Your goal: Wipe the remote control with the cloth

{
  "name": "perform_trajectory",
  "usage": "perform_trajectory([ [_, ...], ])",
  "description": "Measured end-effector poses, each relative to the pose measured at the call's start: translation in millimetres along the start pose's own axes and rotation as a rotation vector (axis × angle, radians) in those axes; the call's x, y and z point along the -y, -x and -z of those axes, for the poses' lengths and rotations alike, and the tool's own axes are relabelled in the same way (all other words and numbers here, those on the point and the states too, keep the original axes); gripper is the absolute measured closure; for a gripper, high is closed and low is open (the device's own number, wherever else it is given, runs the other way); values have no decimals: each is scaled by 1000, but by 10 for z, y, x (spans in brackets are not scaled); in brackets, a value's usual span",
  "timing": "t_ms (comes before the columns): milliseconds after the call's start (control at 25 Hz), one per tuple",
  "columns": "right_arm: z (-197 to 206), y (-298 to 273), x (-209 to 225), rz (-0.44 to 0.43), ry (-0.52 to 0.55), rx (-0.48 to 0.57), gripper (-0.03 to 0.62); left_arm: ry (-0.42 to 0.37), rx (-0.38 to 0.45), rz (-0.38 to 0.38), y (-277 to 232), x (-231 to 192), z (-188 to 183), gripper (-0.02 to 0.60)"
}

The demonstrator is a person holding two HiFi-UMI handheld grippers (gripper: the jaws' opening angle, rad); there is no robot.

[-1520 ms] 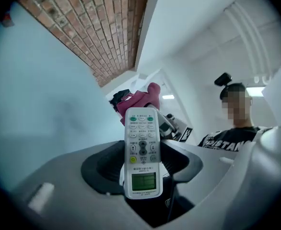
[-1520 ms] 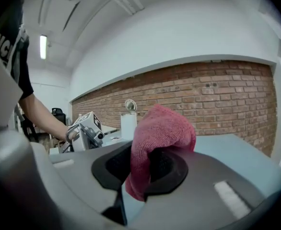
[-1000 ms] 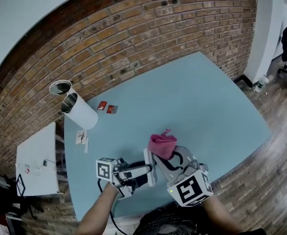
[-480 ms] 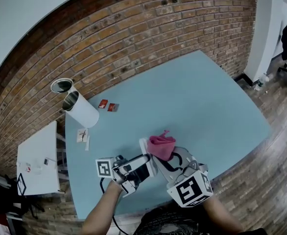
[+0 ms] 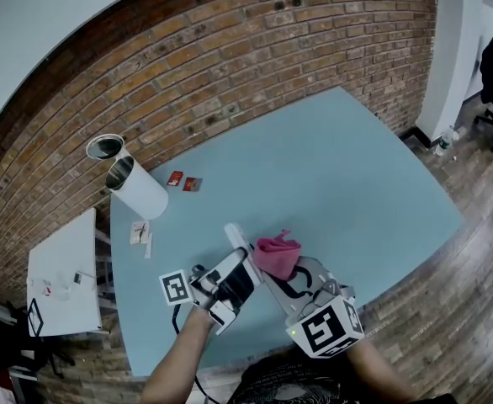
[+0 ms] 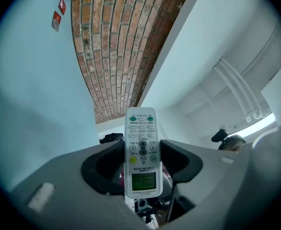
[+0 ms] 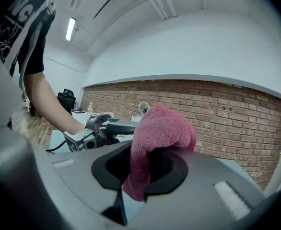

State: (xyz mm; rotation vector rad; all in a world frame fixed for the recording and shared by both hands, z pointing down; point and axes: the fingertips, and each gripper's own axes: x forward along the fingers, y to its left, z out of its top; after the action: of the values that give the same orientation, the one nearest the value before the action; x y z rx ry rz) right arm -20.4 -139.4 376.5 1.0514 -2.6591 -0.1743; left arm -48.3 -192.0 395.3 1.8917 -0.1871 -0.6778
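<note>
The remote control (image 6: 141,152) was clamped, tilted upward, between the jaws of the left gripper (image 5: 234,269) above the near edge of the blue table (image 5: 339,167). Farther right above that same edge, the right gripper (image 5: 282,271) had its jaws closed on the bunched pink cloth (image 5: 277,255).

Cloth (image 7: 162,128) is pink, remote control (image 6: 141,150) white — table (image 5: 339,167) pale blue.

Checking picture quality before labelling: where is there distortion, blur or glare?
Head view: fisheye bows the brick wall, no blur. Left gripper view: black circular vignette, remote control sharp. Right gripper view: cloth sharp, ceiling light strip glares.
</note>
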Motion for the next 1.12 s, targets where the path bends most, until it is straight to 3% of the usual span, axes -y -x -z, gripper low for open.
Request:
perform_trajectory([
  [200,56,2,-31,-5,-37,-4,531,-8,122,-76,52,-74,-200,345],
  [400,169,5,-62,-5,-72,2,531,-19,209,-85,64,-8,-338,345],
  [920,392,-15,-248,-32,-77,-32,531,-11,295,-90,28,112,-427,345],
  [1120,352,27,-252,-27,-84,-37,531,-58,263,-129,15,87,-384,345],
])
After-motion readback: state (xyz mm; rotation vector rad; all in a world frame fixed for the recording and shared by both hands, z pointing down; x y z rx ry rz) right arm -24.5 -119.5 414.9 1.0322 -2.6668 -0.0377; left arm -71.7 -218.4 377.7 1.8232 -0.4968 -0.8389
